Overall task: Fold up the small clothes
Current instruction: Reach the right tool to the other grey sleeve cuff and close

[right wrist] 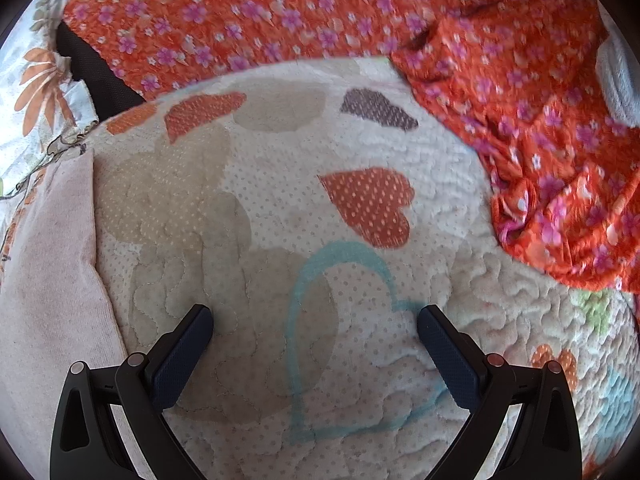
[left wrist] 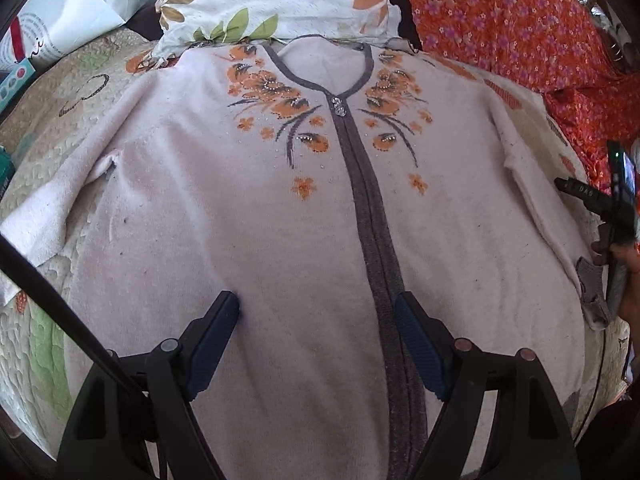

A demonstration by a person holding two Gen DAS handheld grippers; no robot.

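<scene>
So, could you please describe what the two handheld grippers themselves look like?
Both the left gripper and the right gripper have matte black plastic frames with triangular cut-outs, round metal pivot pins and jaws lined with ribbed dark-blue pads. A black cable crosses the left view's corner.

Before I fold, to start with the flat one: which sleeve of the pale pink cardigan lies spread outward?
The sleeve at picture left in the left wrist view; the other sleeve lies along the body.

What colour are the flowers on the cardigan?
Orange, on the pale pink cardigan; left wrist view shows them best.
</scene>
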